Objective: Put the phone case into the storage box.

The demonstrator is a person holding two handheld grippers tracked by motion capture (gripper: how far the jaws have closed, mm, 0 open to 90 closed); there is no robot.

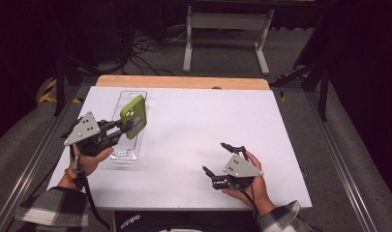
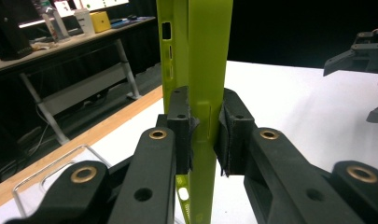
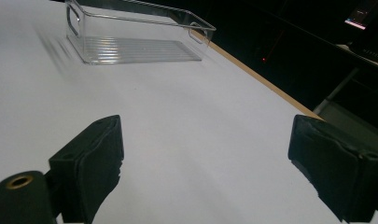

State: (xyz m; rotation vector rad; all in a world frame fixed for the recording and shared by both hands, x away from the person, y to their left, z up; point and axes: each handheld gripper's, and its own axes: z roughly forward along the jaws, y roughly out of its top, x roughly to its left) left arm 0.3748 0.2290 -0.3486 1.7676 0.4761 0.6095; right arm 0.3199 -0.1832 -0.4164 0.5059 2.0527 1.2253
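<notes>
The left gripper is clenched on a green phone case, holding it on edge above the clear tray at the left side of the white table. In the left gripper view the pads press both faces of the case, which stands upright between the jaws – its side cutouts face left, and the tray's rim shows below at the near left. The right gripper rests near the right front edge of the table, well apart from the case, its jaws released and spread wide with nothing between them. In the right gripper view the tray lies far off on the bare white surface – it holds nothing.
</notes>
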